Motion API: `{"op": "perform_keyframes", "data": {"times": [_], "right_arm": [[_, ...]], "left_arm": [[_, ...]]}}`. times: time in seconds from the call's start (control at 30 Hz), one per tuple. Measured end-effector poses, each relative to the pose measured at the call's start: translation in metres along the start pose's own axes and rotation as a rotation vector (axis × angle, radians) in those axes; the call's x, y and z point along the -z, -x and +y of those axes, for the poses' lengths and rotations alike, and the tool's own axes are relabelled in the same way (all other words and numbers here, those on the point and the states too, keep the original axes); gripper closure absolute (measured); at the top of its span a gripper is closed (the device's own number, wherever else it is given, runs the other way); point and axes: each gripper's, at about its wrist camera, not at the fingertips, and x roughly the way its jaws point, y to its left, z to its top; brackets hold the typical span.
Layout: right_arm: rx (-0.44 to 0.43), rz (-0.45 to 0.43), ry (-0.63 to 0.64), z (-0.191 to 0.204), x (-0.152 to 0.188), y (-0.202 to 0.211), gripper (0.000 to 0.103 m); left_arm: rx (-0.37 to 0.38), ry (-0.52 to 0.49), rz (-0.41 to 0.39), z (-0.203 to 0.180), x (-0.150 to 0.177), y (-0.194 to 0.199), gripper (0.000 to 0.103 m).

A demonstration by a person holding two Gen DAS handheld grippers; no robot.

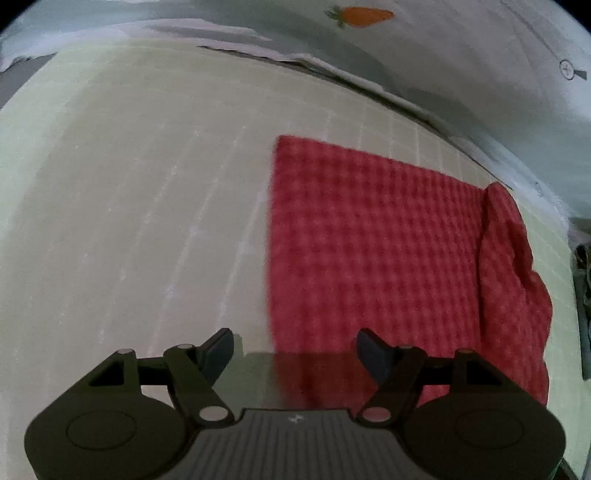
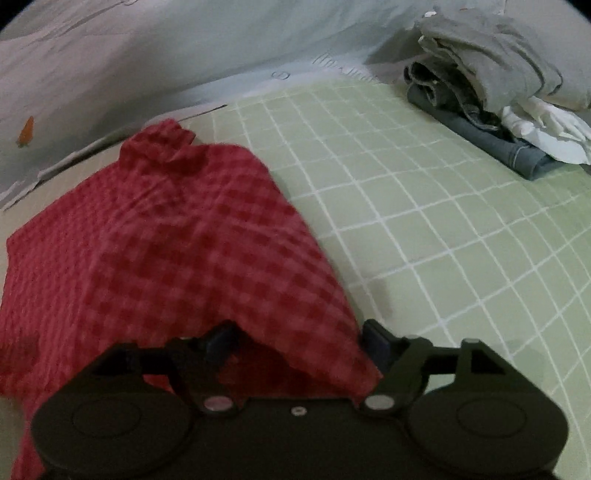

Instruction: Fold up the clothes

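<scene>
Dim, motion-blurred, fisheye-warped edges.

I see a bed with a pale green sheet (image 2: 424, 229) crossed by a white grid. Along its far side lies a pale blue-grey quilt (image 2: 192, 55) with a small orange carrot print (image 1: 364, 16). The light is dim.

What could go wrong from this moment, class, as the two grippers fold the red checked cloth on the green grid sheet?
1. The red checked cloth drapes over the open right gripper; it could snag.
2. Its bunched far end may get folded in as creases.
3. The open left gripper straddles the cloth's edge and might pinch the green grid sheet too.
</scene>
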Motion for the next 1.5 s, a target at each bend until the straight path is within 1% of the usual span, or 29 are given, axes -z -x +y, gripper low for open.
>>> {"op": "perform_keyframes", "data": {"times": [0.1,0.17,0.23,0.27,0.3,0.33,0.37,0.4,0.43,0.5,0.57,0.63,0.73,0.83,0.93,0.97,1.03,1.1,1.17,1.2,1.23,1.3,1.37,1.43,1.5], "right_arm": [[0.014,-0.008,-0.007,-0.001,-0.003,-0.003,0.026],[0.023,-0.015,-0.002,0.0,-0.002,-0.002,0.026],[0.032,-0.021,0.004,0.0,0.0,0.0,0.026],[0.036,-0.024,0.006,0.0,0.0,0.0,0.026],[0.041,-0.028,0.009,0.0,0.001,0.001,0.026],[0.045,-0.031,0.012,0.0,0.002,0.001,0.026],[0.05,-0.034,0.015,0.0,0.002,0.002,0.026],[0.054,-0.037,0.017,0.001,0.003,0.003,0.026],[0.059,-0.04,0.02,0.001,0.004,0.003,0.026],[0.068,-0.047,0.026,0.001,0.005,0.004,0.026],[0.065,-0.061,0.029,0.002,0.006,0.011,0.027],[0.055,-0.083,0.036,0.003,0.008,0.021,0.027],[0.042,-0.116,0.048,0.003,0.015,0.037,0.027],[0.017,-0.126,0.026,0.002,0.027,0.05,0.027],[-0.01,-0.124,0.01,0.002,0.039,0.059,0.027],[-0.018,-0.124,0.006,0.003,0.043,0.061,0.027],[-0.039,-0.117,-0.006,0.007,0.05,0.065,0.027],[-0.064,-0.104,-0.006,0.013,0.057,0.068,0.027],[-0.085,-0.093,0.002,0.022,0.06,0.07,0.027],[-0.096,-0.089,0.008,0.027,0.061,0.07,0.026],[-0.107,-0.084,0.013,0.033,0.061,0.071,0.026],[-0.138,-0.089,0.034,0.048,0.055,0.069,0.026],[-0.172,-0.094,0.067,0.065,0.046,0.065,0.026],[-0.212,-0.094,0.114,0.087,0.031,0.056,0.025],[-0.267,-0.082,0.141,0.108,0.013,0.042,0.025]], "left_arm": [[-0.047,-0.049,0.002,-0.017,-0.007,-0.016,0.028],[-0.088,-0.104,-0.012,-0.027,-0.005,-0.018,0.028],[-0.121,-0.145,-0.03,-0.034,0.001,-0.019,0.03],[-0.146,-0.17,-0.045,-0.038,0.004,-0.019,0.037],[-0.155,-0.185,-0.06,-0.039,0.007,-0.018,0.048],[-0.156,-0.195,-0.072,-0.039,0.01,-0.016,0.055],[-0.158,-0.206,-0.085,-0.039,0.013,-0.014,0.071],[-0.16,-0.217,-0.098,-0.039,0.016,-0.012,0.093],[-0.161,-0.228,-0.111,-0.04,0.02,-0.01,0.1],[-0.16,-0.19,-0.103,-0.034,0.024,-0.003,0.101],[-0.157,-0.138,-0.101,-0.024,0.031,0.009,0.101],[-0.16,-0.099,-0.124,-0.008,0.044,0.029,0.101],[-0.165,-0.028,-0.153,0.022,0.074,0.066,0.101],[-0.206,0.045,-0.16,0.056,0.115,0.099,0.101],[-0.272,0.115,-0.116,0.088,0.158,0.12,0.101],[-0.284,0.148,-0.093,0.099,0.17,0.123,0.1],[-0.301,0.22,-0.044,0.122,0.192,0.13,0.094],[-0.302,0.289,-0.043,0.139,0.207,0.142,0.09],[-0.316,0.298,-0.075,0.147,0.21,0.157,0.073],[-0.321,0.294,-0.092,0.149,0.209,0.163,0.061],[-0.319,0.281,-0.108,0.151,0.204,0.167,0.056],[-0.309,0.25,-0.14,0.155,0.193,0.174,0.04],[-0.3,0.206,-0.152,0.155,0.184,0.174,0.036],[-0.297,0.174,-0.138,0.154,0.172,0.166,0.036],[-0.275,0.146,-0.109,0.151,0.158,0.154,0.036]]}}
